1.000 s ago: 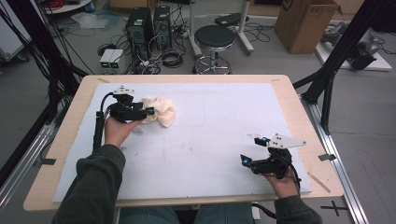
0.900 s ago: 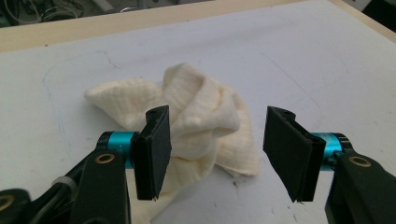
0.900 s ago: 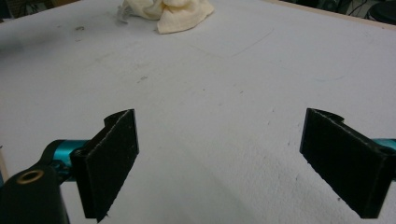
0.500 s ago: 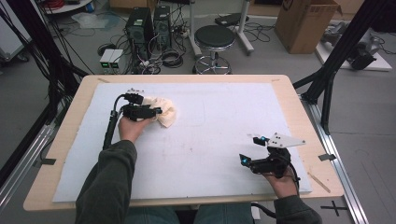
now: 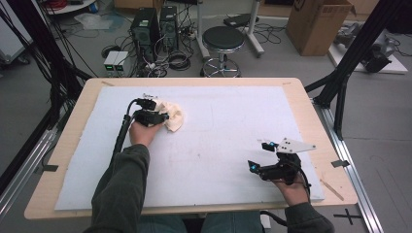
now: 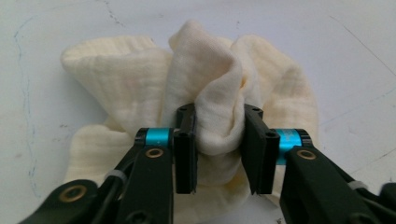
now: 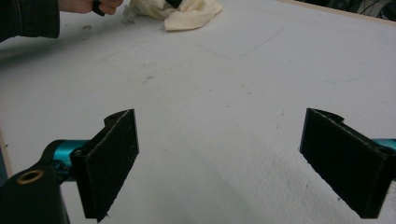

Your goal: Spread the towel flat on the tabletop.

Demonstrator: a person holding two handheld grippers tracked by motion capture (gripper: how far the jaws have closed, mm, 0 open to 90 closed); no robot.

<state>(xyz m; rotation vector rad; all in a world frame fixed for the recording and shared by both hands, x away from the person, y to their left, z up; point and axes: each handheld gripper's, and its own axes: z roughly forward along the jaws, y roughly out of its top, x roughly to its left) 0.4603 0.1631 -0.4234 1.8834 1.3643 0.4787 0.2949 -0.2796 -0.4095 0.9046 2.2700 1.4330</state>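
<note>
Cloth (image 6: 196,93), cream and crumpled into a soft heap, lay on the white table cover (image 5: 228,145) toward the far left, straight ahead of and between the jaws of the left gripper (image 6: 217,149). A raised fold of it bunched up between the two black pads, both pressing into the fabric from either side; jaws just then closing in, and by the look already clamped on that fold. Rest of the heap spread out beyond and to either side of the jaws, with a thick rolled edge on the far left and another lobe past the right-hand pad. Looked thin, loosely woven, slightly ribbed, no stains to be seen. Step in hand, judged from this: the pinch on the heap, taken before any lift or pull. Next move likely called for a firm hold on that fold and a steady raise or drag, so as not to let thin fabric slip out from the pads. Right gripper (image 7: 219,163) rested well apart near the front right, jaws wide apart, nothing between them but bare cover.
</note>
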